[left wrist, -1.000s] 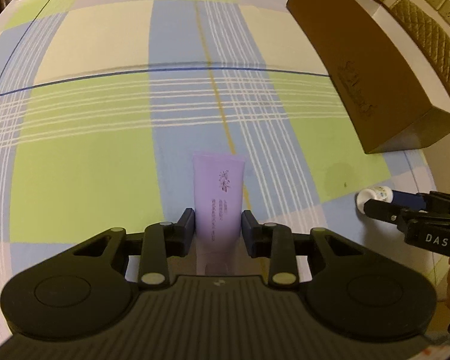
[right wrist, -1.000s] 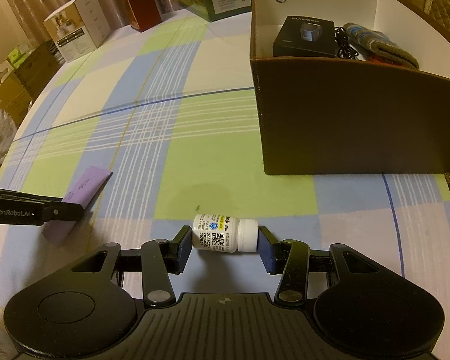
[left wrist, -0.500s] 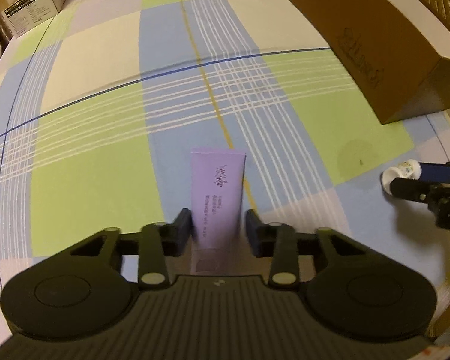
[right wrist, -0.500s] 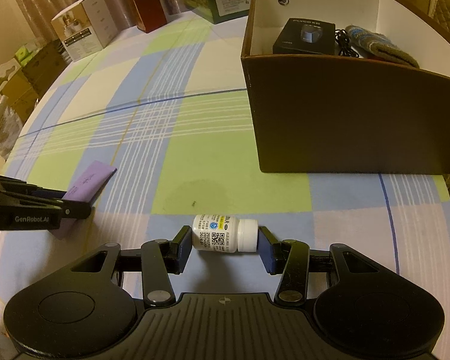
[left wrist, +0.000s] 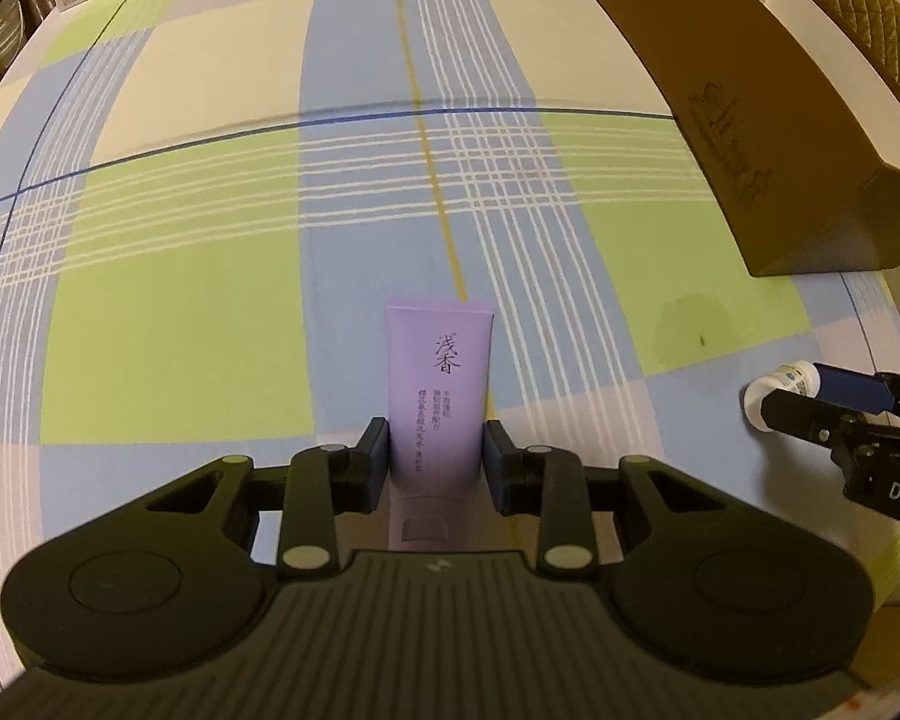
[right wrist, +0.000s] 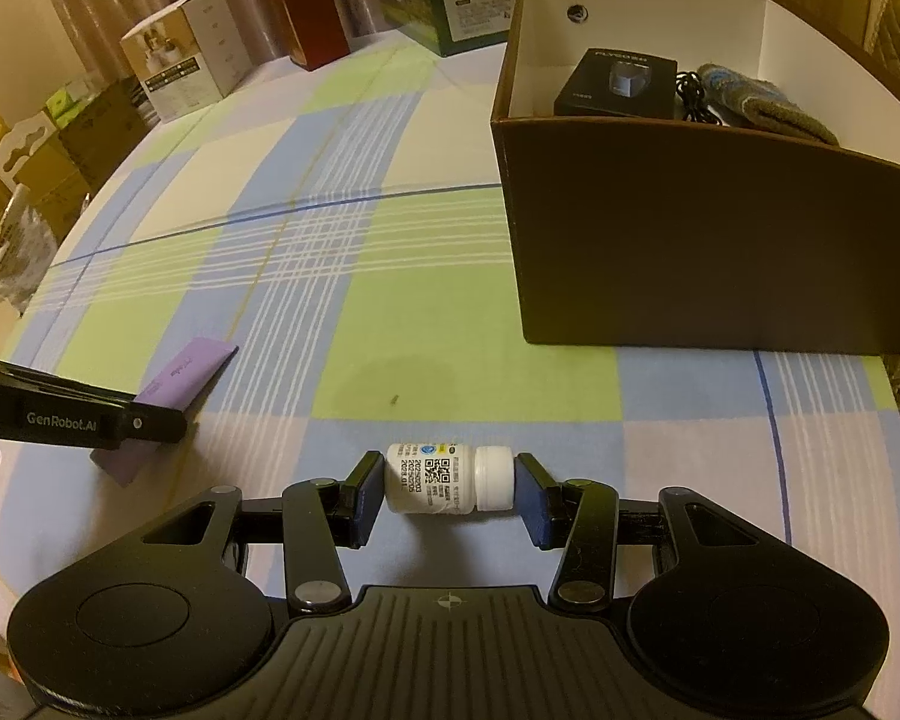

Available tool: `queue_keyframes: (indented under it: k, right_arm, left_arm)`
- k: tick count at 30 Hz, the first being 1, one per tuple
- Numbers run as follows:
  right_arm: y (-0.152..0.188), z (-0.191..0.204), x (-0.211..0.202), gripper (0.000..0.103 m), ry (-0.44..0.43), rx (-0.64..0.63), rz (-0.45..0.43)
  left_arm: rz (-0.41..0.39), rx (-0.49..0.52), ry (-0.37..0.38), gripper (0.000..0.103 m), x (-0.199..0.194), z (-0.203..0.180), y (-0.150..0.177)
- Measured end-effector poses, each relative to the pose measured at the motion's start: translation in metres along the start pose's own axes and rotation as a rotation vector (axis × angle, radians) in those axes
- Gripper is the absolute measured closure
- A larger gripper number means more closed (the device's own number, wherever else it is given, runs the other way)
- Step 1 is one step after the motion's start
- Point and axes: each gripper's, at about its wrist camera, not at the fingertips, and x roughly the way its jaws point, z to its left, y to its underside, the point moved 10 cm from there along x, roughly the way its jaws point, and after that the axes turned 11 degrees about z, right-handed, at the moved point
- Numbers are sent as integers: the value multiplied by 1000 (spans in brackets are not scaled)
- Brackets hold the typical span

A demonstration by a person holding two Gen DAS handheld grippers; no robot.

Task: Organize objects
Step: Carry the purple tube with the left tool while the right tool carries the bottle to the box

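- The left claw point(left wrist: 435, 459) is closed across the lower body of a purple tube point(left wrist: 438, 384), one pad against each edge; the tube lies flat on the checked surface point(left wrist: 210, 312), crimped end pointing away, cap end tucked in under the claw.
- Over on the right, the right claw point(right wrist: 448, 489) has a small white bottle point(right wrist: 448, 479) pinched end to end, one pad on its base and one on its cap, the bottle on its side on the cloth.
- That tube looks soft and light to me: squeeze it mid-body and it will give, so a hold nearer the stiffer cap shoulder seems safer than the flat crimp.
- The bottle looks rigid, light plastic, smooth and round, likely to roll if let go; gripped by its flat ends it should not twist out.
- The brown box point(right wrist: 708, 252) stands open beyond the bottle, well apart from the tube, with a black case point(right wrist: 615, 87) and a knitted item point(right wrist: 762, 102) already inside, so I would guess both things go in there.
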Motion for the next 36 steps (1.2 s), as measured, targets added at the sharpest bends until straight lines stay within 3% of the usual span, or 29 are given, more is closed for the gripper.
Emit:
queue_keyframes:
  k: [36]
  right_arm:
    - [-6, 15, -42, 59, -36, -6, -97]
  left_arm:
    - [-100, 33, 73, 75, -51, -27, 0]
